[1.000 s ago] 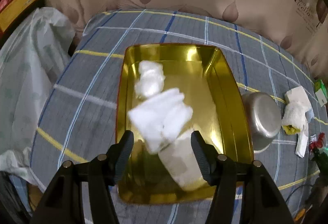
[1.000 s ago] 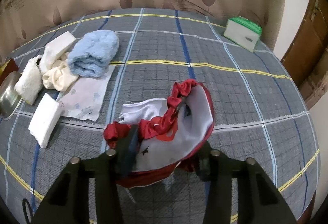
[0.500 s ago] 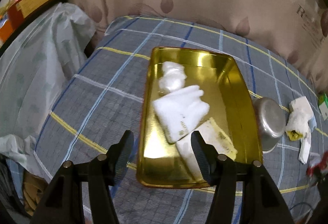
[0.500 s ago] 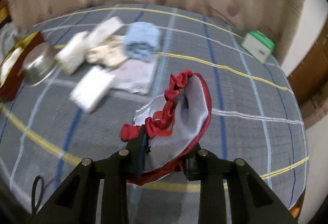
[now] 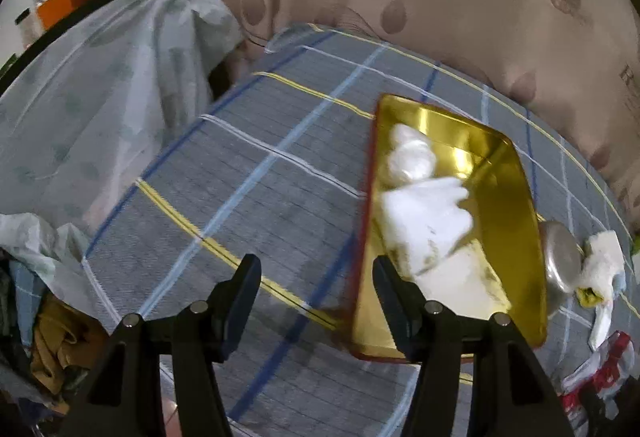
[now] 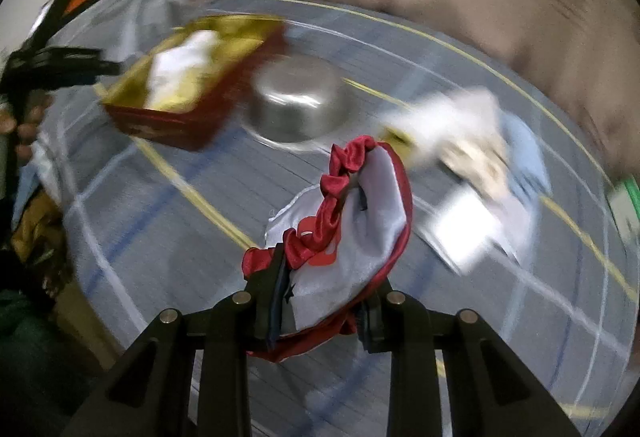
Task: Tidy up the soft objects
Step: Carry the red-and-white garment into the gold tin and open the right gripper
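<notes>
Right claw (image 6: 320, 297): pinching red-and-white pouch (image 6: 352, 221). Left claw (image 5: 316, 277): spread, empty, above plaid bed (image 5: 256, 173) beside gold tray (image 5: 516, 205) of white cloths (image 5: 424, 213).

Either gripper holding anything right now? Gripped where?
Right gripper pinches the red-and-white satin cloth pouch by its lower bunched edge. Left gripper is open, empty.

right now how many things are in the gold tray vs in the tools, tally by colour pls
white, in the gold tray: 3 (a roll, a folded cloth, a flat pad)
red and white, in the right tool: 1 (a pouch)
in the left tool: 0
total: 4
</notes>
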{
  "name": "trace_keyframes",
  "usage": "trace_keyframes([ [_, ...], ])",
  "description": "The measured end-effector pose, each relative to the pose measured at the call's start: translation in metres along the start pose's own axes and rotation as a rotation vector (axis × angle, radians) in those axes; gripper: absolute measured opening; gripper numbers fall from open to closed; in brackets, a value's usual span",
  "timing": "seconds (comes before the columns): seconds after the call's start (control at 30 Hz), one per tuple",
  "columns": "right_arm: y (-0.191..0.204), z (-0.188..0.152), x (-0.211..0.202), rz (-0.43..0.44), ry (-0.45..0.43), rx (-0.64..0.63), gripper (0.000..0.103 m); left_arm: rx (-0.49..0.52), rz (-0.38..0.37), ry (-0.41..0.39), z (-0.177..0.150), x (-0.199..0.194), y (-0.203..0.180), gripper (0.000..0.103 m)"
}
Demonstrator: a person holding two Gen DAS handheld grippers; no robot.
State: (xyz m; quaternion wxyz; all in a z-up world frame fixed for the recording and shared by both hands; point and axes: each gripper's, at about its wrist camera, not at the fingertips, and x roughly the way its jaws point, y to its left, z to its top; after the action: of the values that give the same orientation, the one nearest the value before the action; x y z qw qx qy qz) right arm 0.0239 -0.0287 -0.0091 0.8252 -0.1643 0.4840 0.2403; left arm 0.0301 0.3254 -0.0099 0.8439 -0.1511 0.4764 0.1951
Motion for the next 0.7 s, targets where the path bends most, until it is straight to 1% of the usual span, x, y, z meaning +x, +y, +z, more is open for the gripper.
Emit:
trace_keyframes([
  [0.07, 0.023, 0.019, 0.002, 0.047, -0.015, -0.055, 0.026, -0.014, 0.022, -0.005, 0.001, 0.001, 0.006, 0.060],
  [0.17, 0.048, 0.046, 0.007, 0.131, -0.036, -0.097, 0.026, -0.025, 0.072, -0.022, 0.001, 0.001, 0.015, 0.060],
  [0.3, 0.080, 0.082, 0.012, 0.175, -0.082, -0.163, 0.026, -0.045, 0.098, -0.018, 0.001, 0.004, 0.028, 0.060],
  [0.33, 0.088, 0.087, 0.013, 0.185, -0.095, -0.175, 0.026, -0.048, 0.108, -0.015, 0.000, 0.005, 0.030, 0.060],
  [0.47, 0.113, 0.122, 0.026, 0.202, -0.128, -0.201, 0.026, -0.054, 0.110, -0.007, 0.001, 0.009, 0.035, 0.060],
  [0.57, 0.125, 0.141, 0.036, 0.199, -0.139, -0.202, 0.026, -0.061, 0.113, 0.010, 0.000, 0.013, 0.036, 0.060],
  [0.7, 0.143, 0.161, 0.054, 0.198, -0.130, -0.208, 0.026, -0.062, 0.119, 0.006, -0.001, 0.013, 0.035, 0.060],
])
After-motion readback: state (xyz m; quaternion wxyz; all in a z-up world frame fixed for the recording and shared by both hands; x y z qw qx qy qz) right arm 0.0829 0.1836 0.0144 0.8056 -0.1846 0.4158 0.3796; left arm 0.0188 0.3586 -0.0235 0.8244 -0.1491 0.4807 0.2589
